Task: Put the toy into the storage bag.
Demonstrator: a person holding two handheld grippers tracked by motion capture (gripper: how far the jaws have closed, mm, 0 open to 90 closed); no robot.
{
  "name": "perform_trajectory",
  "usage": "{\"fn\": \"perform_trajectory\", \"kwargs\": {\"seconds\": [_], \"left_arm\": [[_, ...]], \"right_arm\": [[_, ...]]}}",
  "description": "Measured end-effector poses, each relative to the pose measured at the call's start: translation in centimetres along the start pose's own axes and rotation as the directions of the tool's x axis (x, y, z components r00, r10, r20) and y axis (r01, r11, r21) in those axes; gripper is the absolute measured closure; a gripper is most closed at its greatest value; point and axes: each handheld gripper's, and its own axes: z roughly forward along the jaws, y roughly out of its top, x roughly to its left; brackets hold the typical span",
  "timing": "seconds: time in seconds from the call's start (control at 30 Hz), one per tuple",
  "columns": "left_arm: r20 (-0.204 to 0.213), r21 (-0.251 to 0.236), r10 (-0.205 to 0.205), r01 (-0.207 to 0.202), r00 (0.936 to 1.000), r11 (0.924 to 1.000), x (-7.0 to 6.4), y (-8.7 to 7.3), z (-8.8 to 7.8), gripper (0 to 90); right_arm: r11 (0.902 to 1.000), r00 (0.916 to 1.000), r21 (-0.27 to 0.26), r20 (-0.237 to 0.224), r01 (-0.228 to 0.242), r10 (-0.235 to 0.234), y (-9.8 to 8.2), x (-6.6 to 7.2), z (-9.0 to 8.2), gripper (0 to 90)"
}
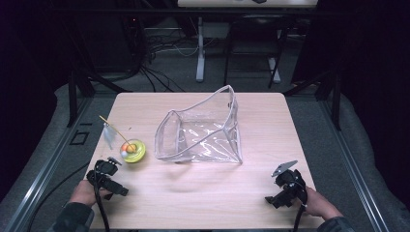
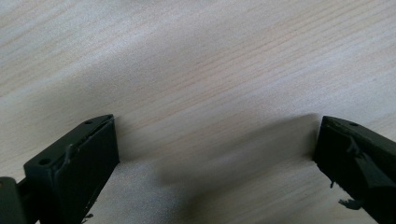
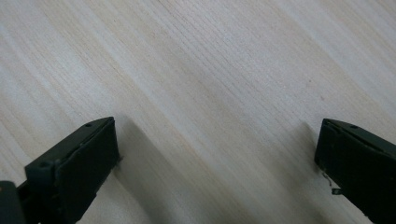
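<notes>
Holding both tools low over the near edge of the tabletop [image 1: 203, 193], I note the following. My left tool [image 1: 112, 164] stands near-left with its jaws spread wide; the left gripper view confirms bare wood grain between them and nothing gripped. My right tool [image 1: 285, 173] stands near-right, jaws equally wide, also empty over bare wood.

Items under inspection: a clear plastic pouch [image 1: 200, 133] lies at mid-tabletop, its mouth propped open and facing left. A small yellow-green toy [image 1: 132, 150], round-bodied with an orange and a white ball in it and a thin stick with a feather rising to the far left, sits just left of the pouch and just beyond my left tool. The two are close but apart.

Judgement: the step in hand appears to be picking up the toy for placement in the pouch. Recommended practice: advance the left tool a short way, close on the round body rather than the thin stick, which would likely pivot or slip. The right tool should steady the pouch rim, since the limp film may collapse or slide when the toy enters.
</notes>
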Motion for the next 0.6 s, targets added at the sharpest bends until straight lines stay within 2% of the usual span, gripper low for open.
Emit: {"fn": "perform_trajectory", "kwargs": {"seconds": [0.07,0.1,0.17,0.3,0.37,0.6], "left_arm": [[-0.002,0.003,-0.005,0.005,1.0,1.0,0.0,0.0,0.0,0.7],[0.015,0.006,-0.012,0.012,0.9998,0.9999,0.2,0.1,-0.1,0.7],[0.019,-0.001,-0.016,0.016,0.9997,0.9999,0.3,0.1,-0.6,1.6],[-0.001,-0.045,-0.014,0.014,0.9999,0.9989,0.0,0.4,-2.3,1.3],[-0.008,-0.055,0.0,0.0,1.0,0.9985,-0.3,0.6,-3.1,1.3],[0.021,-0.097,-0.005,0.007,0.9998,0.9953,-0.7,0.9,-4.9,1.0]], "right_arm": [[1.0,1.0,0.001,0.0,0.0,0.0,0.0,0.0,0.0,0.0],[1.0,1.0,0.001,0.0,0.0,0.0,0.0,0.0,0.0,0.0],[1.0,1.0,0.0,0.0,0.0,0.0,0.0,0.0,0.0,0.0],[1.0,1.0,0.002,0.001,0.001,-0.001,0.0,0.0,0.0,0.0],[1.0,1.0,-0.002,-0.002,-0.003,0.003,0.0,0.0,0.0,0.0],[1.0,1.0,0.003,0.001,0.0,0.0,0.0,0.0,0.0,0.0]]}}
